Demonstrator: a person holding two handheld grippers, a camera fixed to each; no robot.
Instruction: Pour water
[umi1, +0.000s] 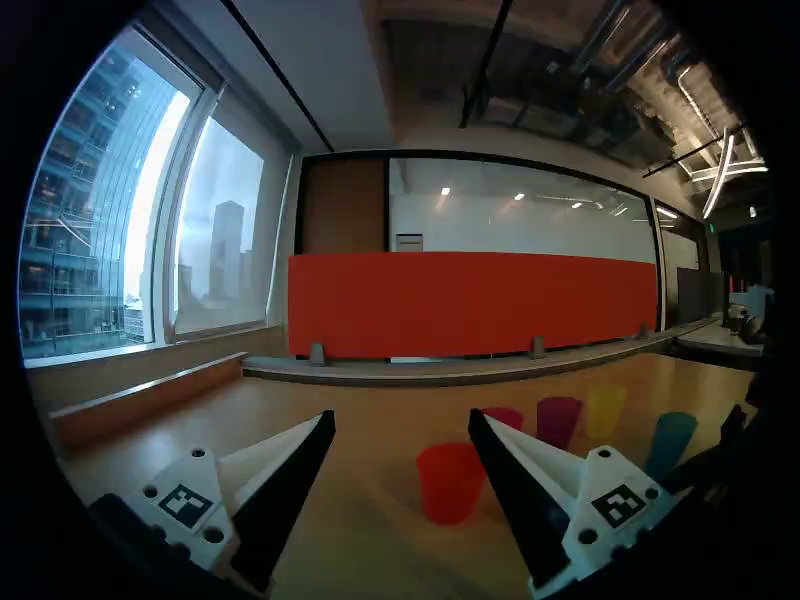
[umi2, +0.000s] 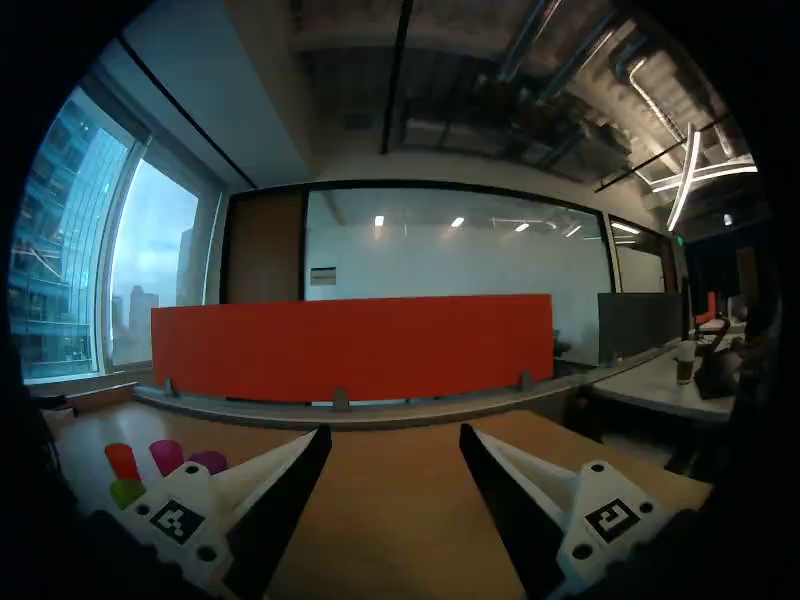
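Note:
Several empty plastic cups stand on the wooden table (umi1: 370, 520). An orange-red cup (umi1: 450, 482) is nearest, a little right of centre. Behind it are a crimson cup (umi1: 505, 415), partly hidden by my finger, a magenta cup (umi1: 558, 420), a yellow cup (umi1: 605, 410) and a teal cup (umi1: 670, 443). My left gripper (umi1: 400, 415) is open above the table, holding nothing. In the right gripper view, a cluster of cups sits far left: red (umi2: 122, 460), pink (umi2: 166, 456), purple (umi2: 208, 461) and green (umi2: 127, 491). My right gripper (umi2: 393, 432) is open over the bare table (umi2: 400, 520).
A long red partition (umi1: 470, 303) runs along the table's far edge. Large windows (umi1: 110, 250) and a wooden ledge (umi1: 140, 400) line the left side. A neighbouring desk (umi2: 660, 385) with a cup (umi2: 685, 362) lies to the right.

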